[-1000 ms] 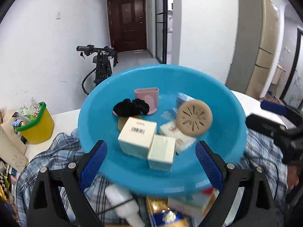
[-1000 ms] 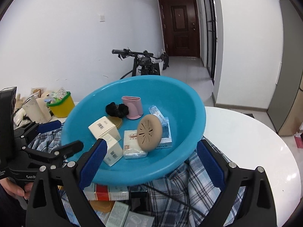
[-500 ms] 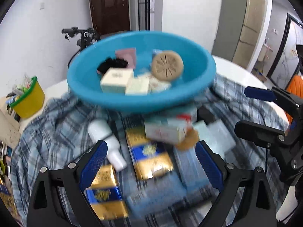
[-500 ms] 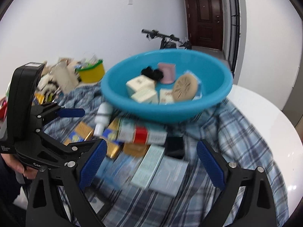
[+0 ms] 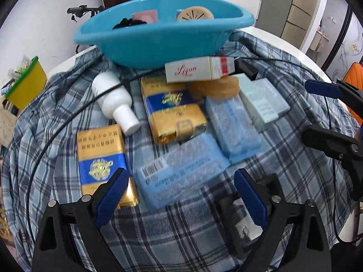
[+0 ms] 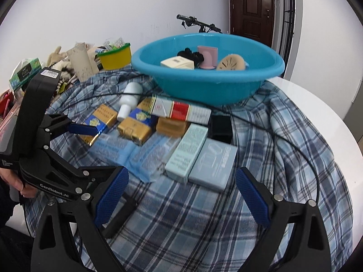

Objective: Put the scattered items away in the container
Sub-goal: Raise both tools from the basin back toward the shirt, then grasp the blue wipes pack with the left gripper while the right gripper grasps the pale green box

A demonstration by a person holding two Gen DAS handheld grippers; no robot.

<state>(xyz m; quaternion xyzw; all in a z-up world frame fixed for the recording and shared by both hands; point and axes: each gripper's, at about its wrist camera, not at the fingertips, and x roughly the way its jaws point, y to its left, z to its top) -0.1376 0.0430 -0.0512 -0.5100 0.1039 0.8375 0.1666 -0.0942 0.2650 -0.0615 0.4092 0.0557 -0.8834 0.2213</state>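
A blue basin stands at the back of a plaid cloth and holds a cream box, a black scrunchie, a pink holder and a tan disc. In front of it lie two gold-and-blue boxes, a white bottle, a white-and-red box, light blue packets and pale teal boxes. My left gripper hangs open over the nearest blue packet. My right gripper is open just before the teal boxes, holding nothing.
A yellow bin with a green rim and piled clutter stand at the far left. A thin black cable runs across the cloth. A small black box lies near the basin. The white table's bare edge curves on the right.
Both grippers have come down and tipped downward, so the views slid from the basin's inside to the items on the cloth. Both jaws stay open.
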